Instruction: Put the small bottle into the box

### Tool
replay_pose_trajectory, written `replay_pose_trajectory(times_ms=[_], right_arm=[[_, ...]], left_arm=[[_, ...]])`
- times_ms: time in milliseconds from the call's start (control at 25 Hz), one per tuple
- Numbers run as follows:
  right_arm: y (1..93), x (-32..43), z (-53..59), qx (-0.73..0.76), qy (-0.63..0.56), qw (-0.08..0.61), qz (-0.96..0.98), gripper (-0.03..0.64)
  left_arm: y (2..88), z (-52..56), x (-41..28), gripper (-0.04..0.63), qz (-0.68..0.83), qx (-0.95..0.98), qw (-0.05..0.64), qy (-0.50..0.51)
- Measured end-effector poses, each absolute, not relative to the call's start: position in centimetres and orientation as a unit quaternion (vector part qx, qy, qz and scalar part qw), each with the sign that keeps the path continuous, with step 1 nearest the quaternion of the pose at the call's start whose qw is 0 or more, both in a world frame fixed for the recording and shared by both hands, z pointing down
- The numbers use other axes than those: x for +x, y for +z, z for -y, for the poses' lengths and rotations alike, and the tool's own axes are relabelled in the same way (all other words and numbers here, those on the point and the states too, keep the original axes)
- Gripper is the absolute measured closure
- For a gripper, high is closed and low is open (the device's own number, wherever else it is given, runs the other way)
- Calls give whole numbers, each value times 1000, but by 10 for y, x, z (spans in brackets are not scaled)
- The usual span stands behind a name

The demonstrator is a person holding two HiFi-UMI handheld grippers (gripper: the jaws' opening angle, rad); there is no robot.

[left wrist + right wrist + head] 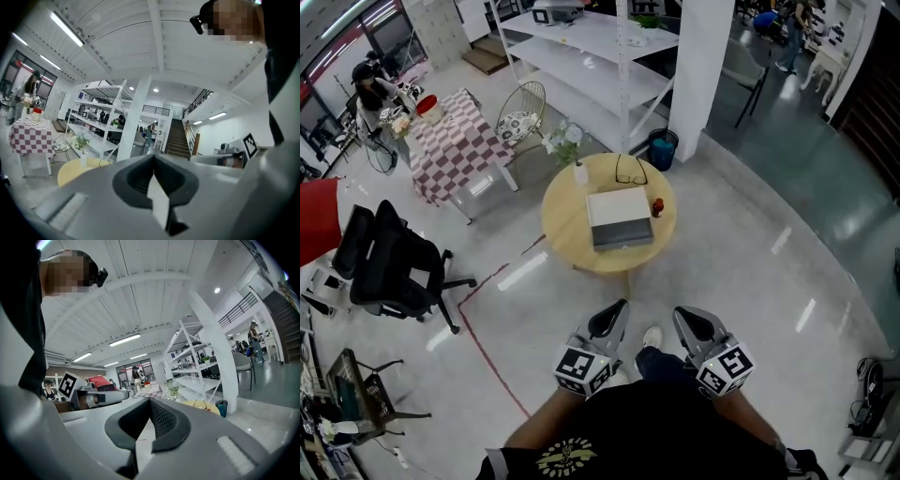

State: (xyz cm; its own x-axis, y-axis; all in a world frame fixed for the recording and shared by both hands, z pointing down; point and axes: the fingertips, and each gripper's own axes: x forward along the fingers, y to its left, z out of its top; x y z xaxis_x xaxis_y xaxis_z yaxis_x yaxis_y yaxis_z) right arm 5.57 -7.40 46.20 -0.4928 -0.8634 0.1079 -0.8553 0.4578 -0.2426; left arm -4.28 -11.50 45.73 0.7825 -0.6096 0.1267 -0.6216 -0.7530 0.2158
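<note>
The left gripper (609, 323) and right gripper (692, 326) are riding closed and empty, apparently because the small bottle (657, 207) is sitting well ahead of them, just beside the box (619, 217) on the round table (562, 234).

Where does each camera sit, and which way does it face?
Head view: on the head, facing down at round table, box; left gripper, right gripper, dark shirt show.
Left gripper view: along its shut jaws toward white shelves; dark shirt at right.
Right gripper view: along its shut jaws toward shelves; dark shirt at left.
Shared: gripper views both show table and shelves.
</note>
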Motion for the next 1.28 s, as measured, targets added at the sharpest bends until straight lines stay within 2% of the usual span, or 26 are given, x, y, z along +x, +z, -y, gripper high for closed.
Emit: replay_pose_trajectory(times_ms=[720,1280], right_arm=[[478,93,69,-537,-152,-8,-830,612],[452,162,196,-501,-120,50,-856,612]], left_arm=[[478,128,-11,595,313,936,159,29],[449,243,36,595,359,927,89,57]])
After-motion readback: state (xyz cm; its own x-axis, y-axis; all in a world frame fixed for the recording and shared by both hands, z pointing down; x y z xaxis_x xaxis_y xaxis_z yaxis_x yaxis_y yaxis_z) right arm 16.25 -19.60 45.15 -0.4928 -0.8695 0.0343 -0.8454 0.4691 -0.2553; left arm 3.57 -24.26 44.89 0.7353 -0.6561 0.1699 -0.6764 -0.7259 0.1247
